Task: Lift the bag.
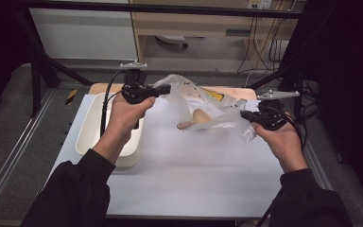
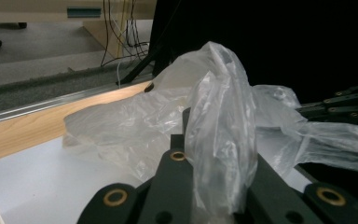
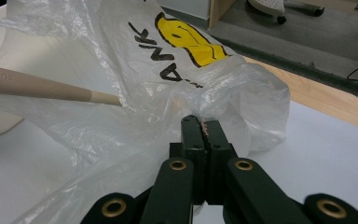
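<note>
Left hand-held gripper (image 1: 163, 90) clamps one edge of plastic bag (image 1: 196, 101), right hand-held gripper (image 1: 244, 114) clamps opposite edge. Bag stretched above desk (image 1: 194, 161), wooden spoon (image 1: 194, 119) partly inside, handle protruding. Judgement: spoon not yet fully bagged; white tray (image 1: 89, 127) untouched.

Left gripper (image 2: 214, 154) jaw tips: hidden under the bunched plastic bag (image 2: 219, 130).
Wooden utensil (image 3: 46, 88): handle cut off by the left edge; its head veiled behind bag film, perhaps a spoon.
Bag print (image 3: 186, 42): lettering folded away, unreadable.
White tray (image 1: 87, 130): partly behind the left forearm.
</note>
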